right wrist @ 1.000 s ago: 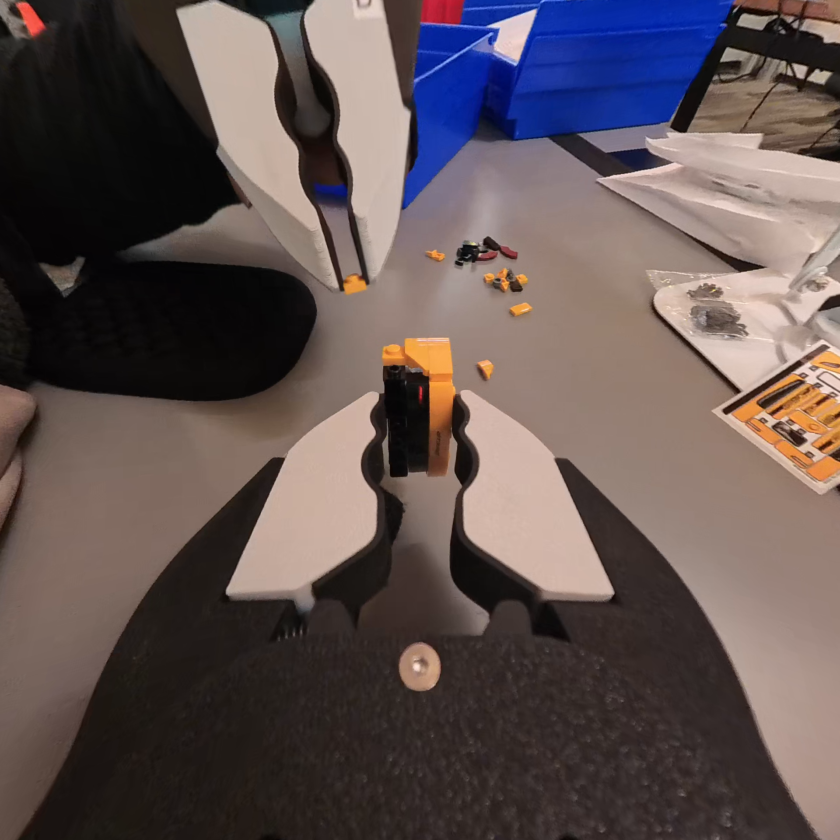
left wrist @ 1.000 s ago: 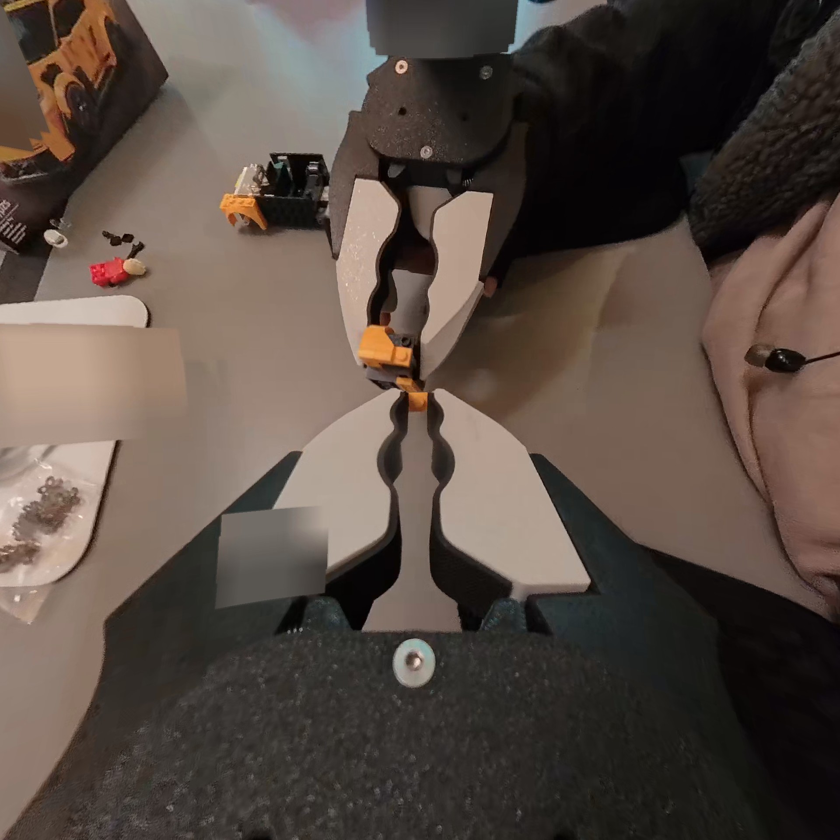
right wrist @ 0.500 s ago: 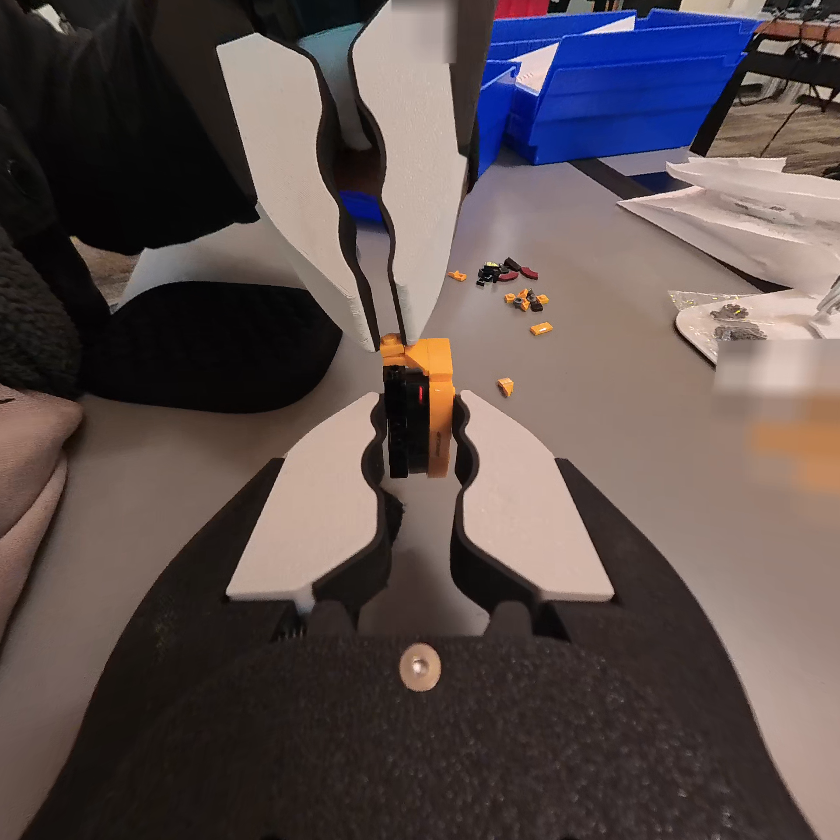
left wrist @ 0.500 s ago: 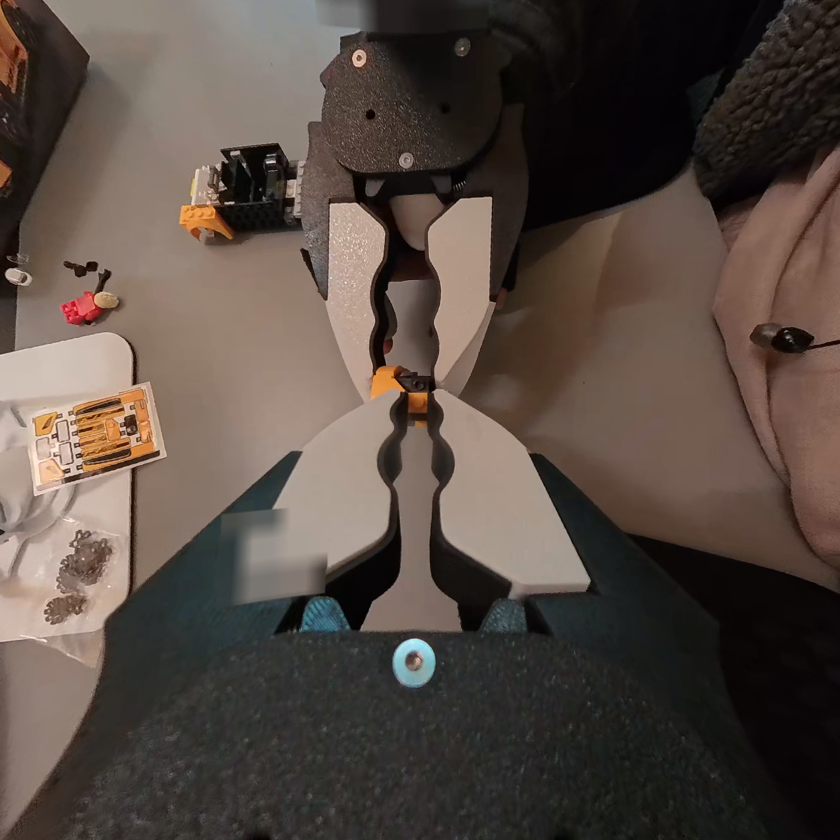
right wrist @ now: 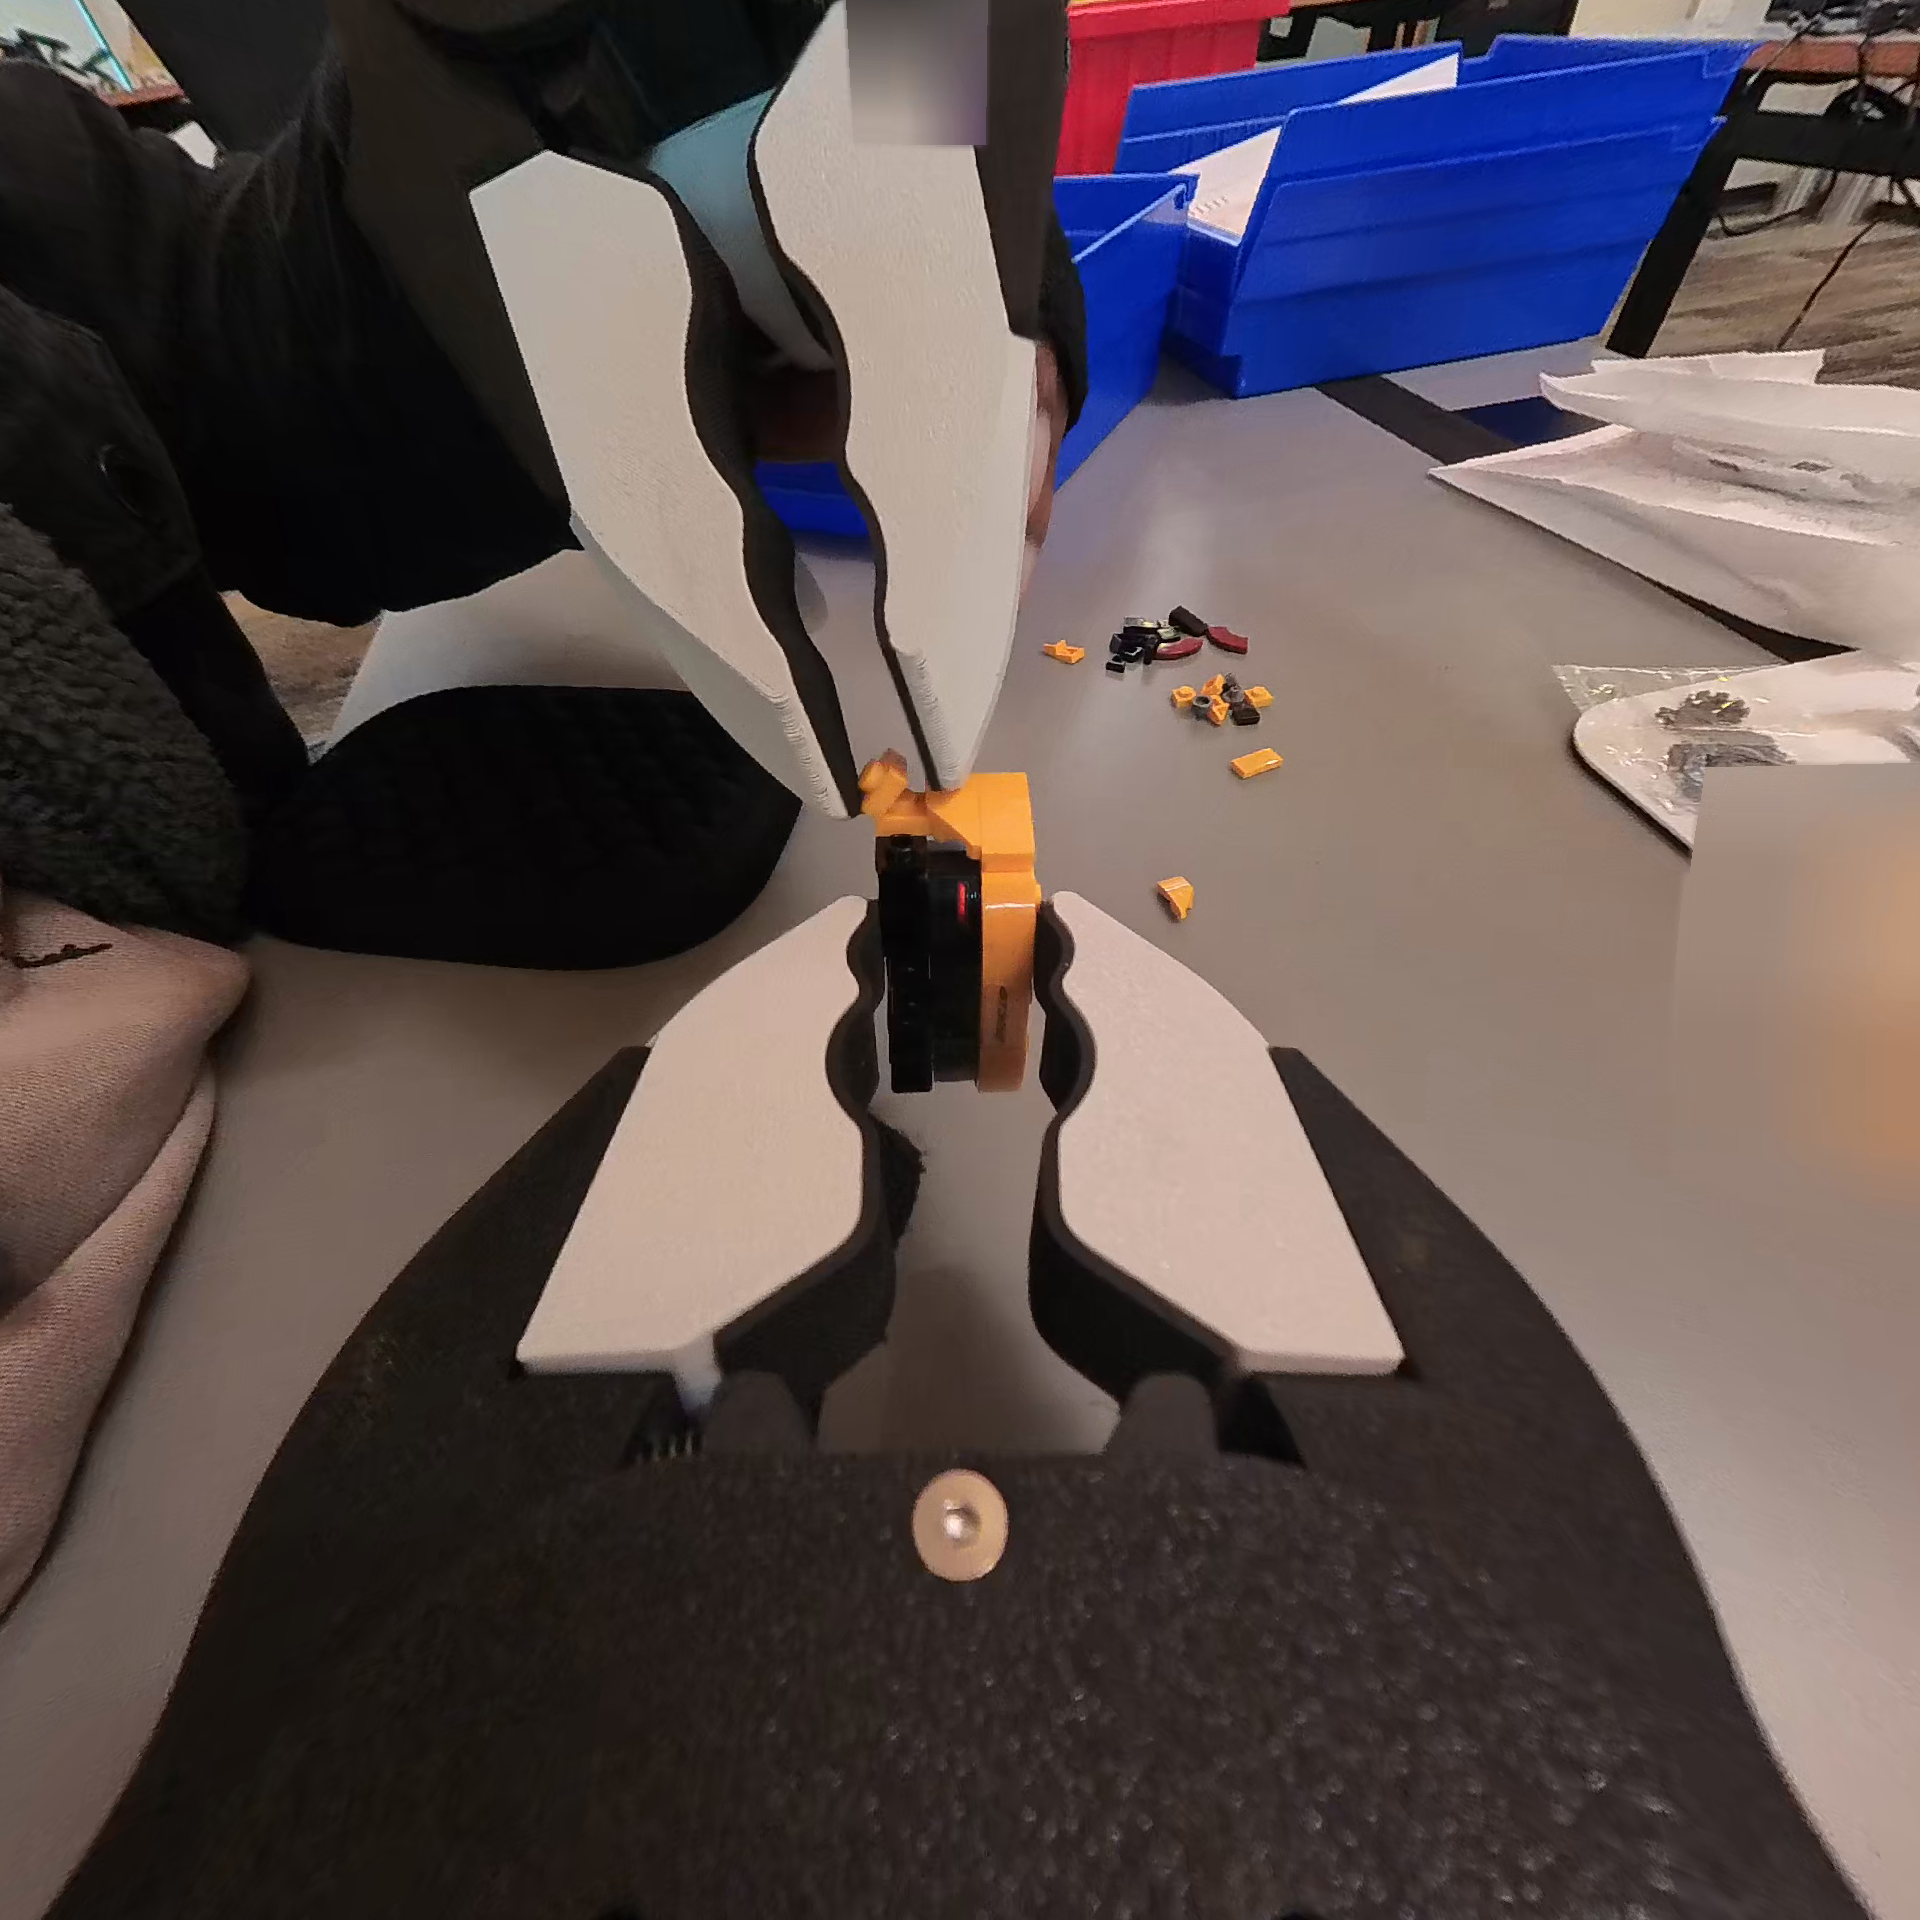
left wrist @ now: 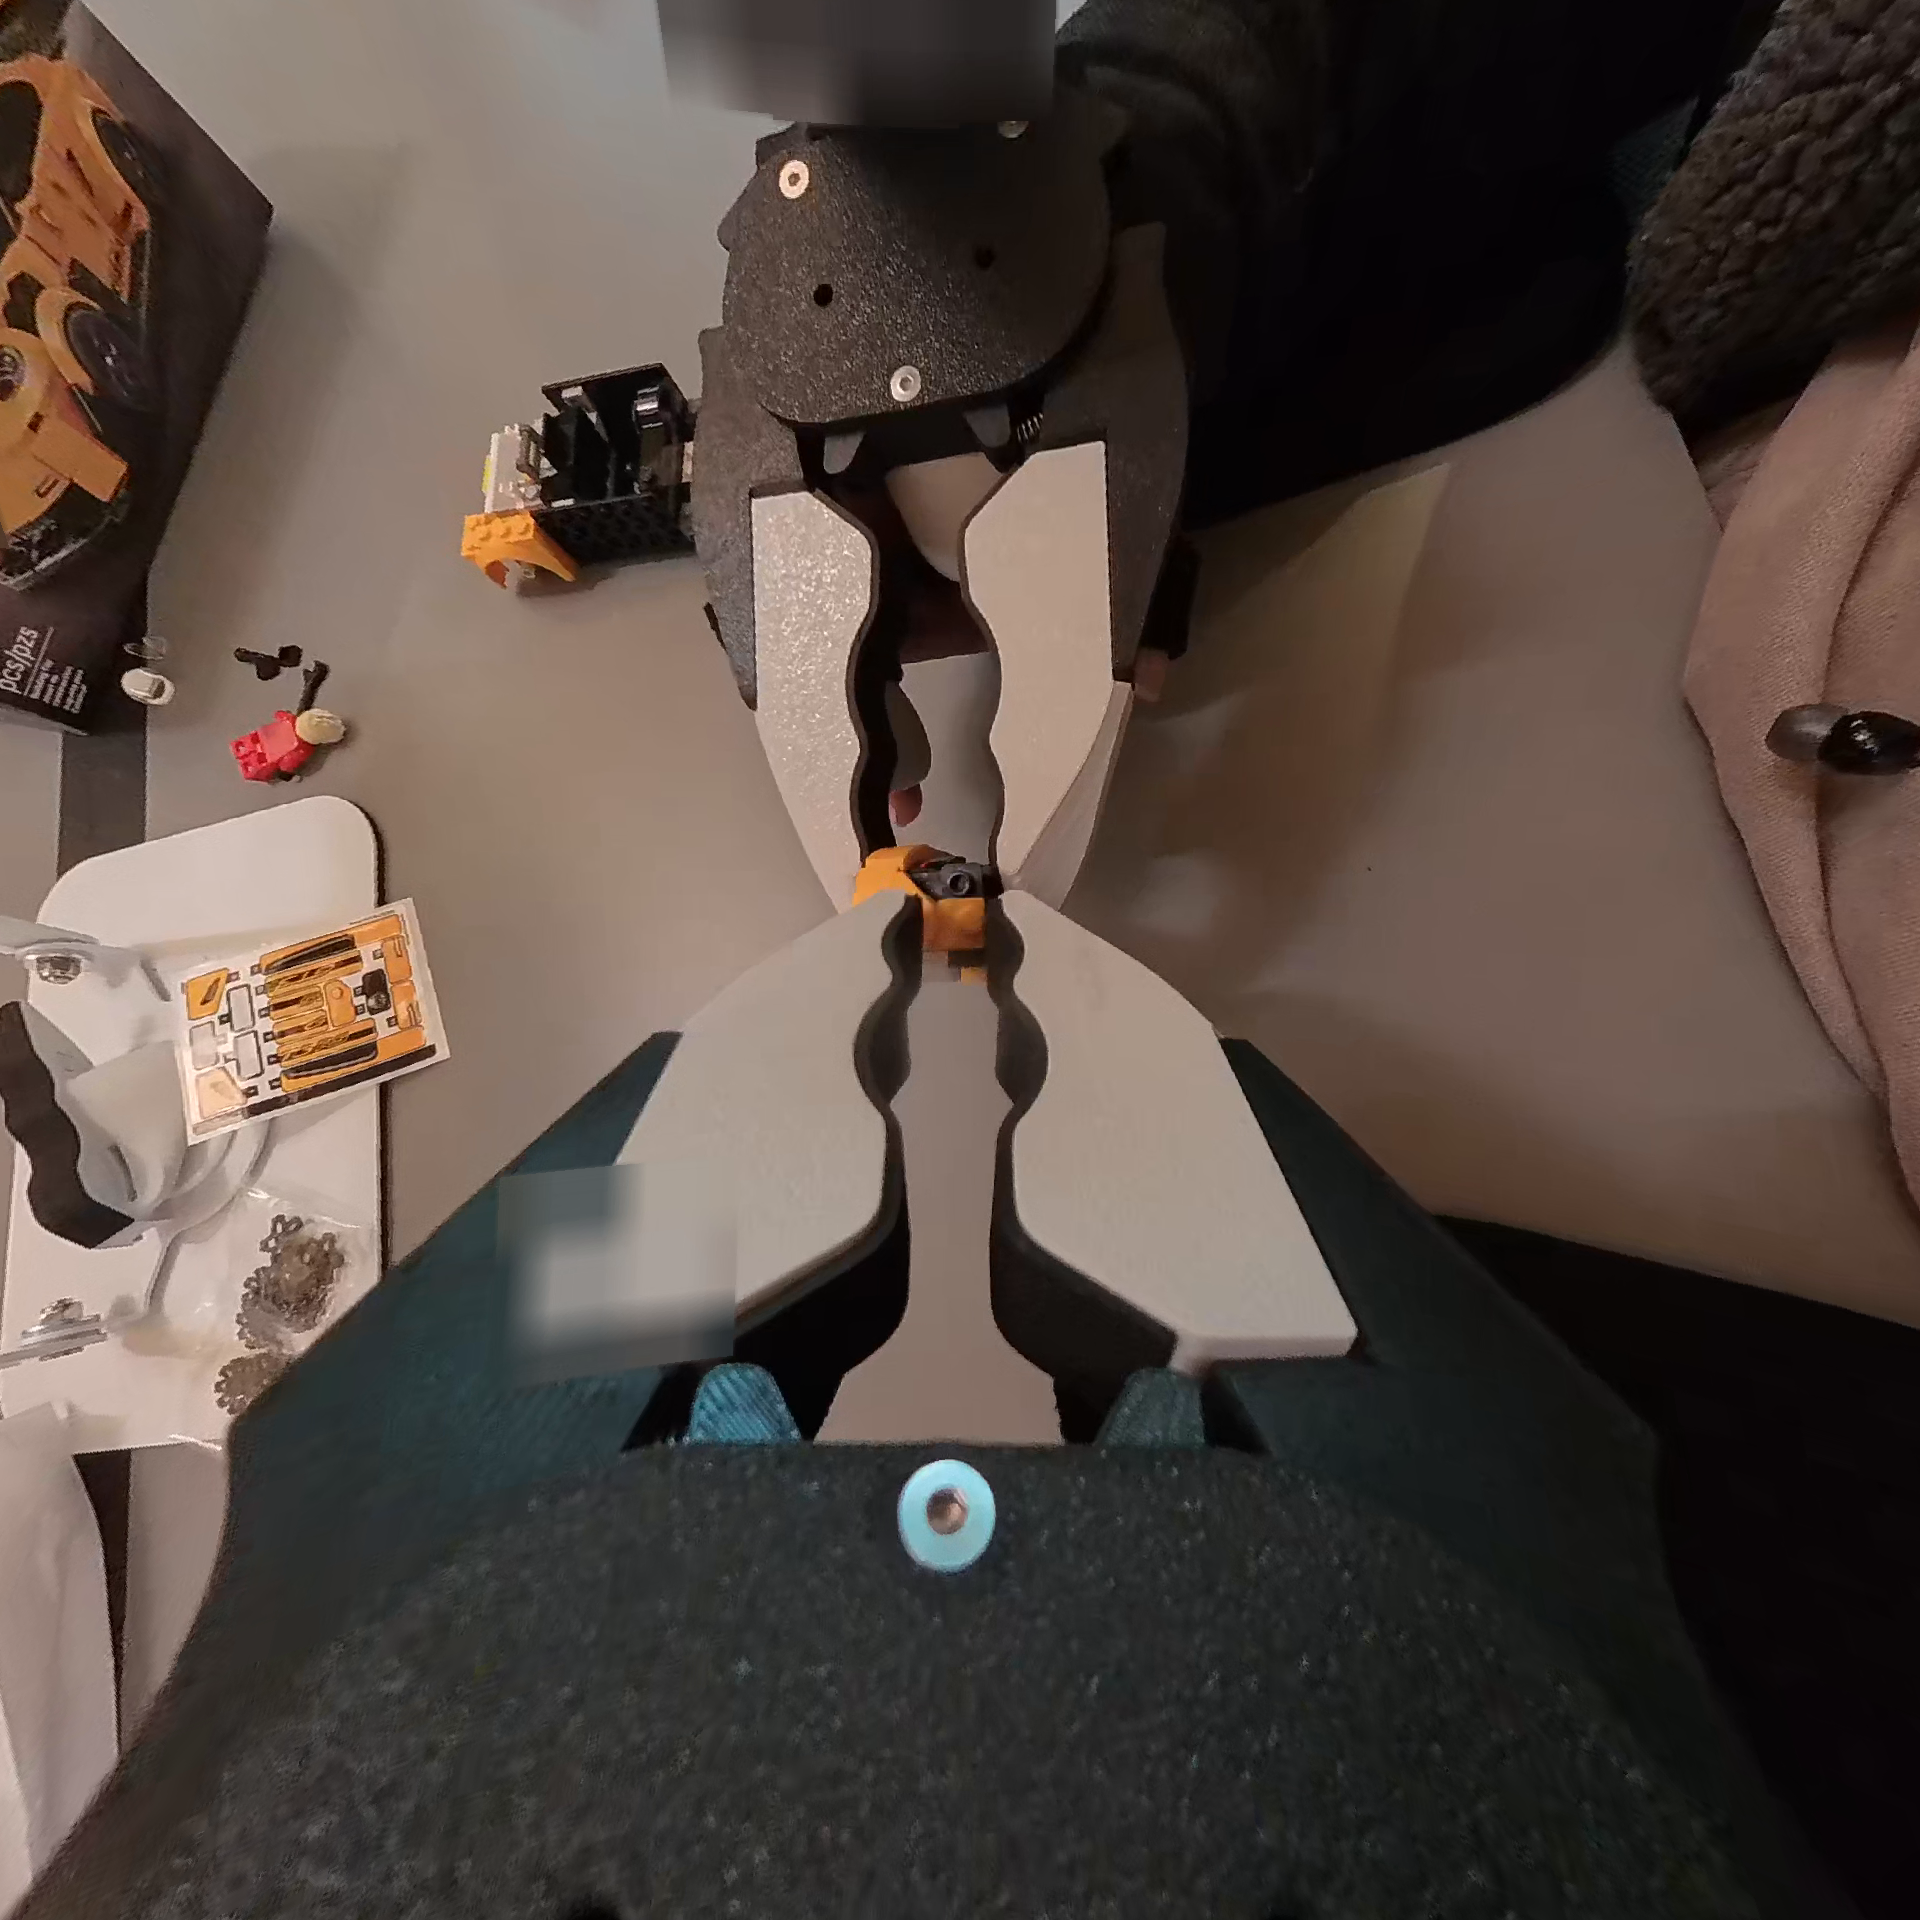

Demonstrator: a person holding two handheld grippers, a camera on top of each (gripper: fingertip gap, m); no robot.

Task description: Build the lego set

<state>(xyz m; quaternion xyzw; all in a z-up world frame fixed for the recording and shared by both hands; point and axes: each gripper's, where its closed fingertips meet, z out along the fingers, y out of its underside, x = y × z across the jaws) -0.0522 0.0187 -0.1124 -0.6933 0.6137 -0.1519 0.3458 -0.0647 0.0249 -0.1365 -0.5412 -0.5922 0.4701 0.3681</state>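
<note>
My right gripper (right wrist: 956, 920) is shut on an orange and black lego sub-assembly (right wrist: 1003, 935), held upright above the grey table (right wrist: 1403, 1039). My left gripper (left wrist: 951, 914) is shut on a small orange piece (left wrist: 951, 928). In the right wrist view the left gripper (right wrist: 899, 795) comes down from above. It presses the small orange piece (right wrist: 883, 781) against the sub-assembly's top left corner. In the left wrist view the right gripper (left wrist: 925, 862) reaches in from the top and the sub-assembly (left wrist: 883, 881) meets my fingertips.
A partly built black car body (left wrist: 597, 468) lies at the back left, by the set's box (left wrist: 73, 312). A sticker sheet (left wrist: 312, 1008), a red figure (left wrist: 272, 743) and a parts bag (left wrist: 281, 1299) lie left. Loose pieces (right wrist: 1174, 649), blue bins (right wrist: 1434, 208) and paper (right wrist: 1714, 488) lie right. The grippers are tip to tip, or close to it.
The two grippers have closed together. The left gripper's small orange piece, apart from the sub-assembly a second ago, now touches its top corner.
</note>
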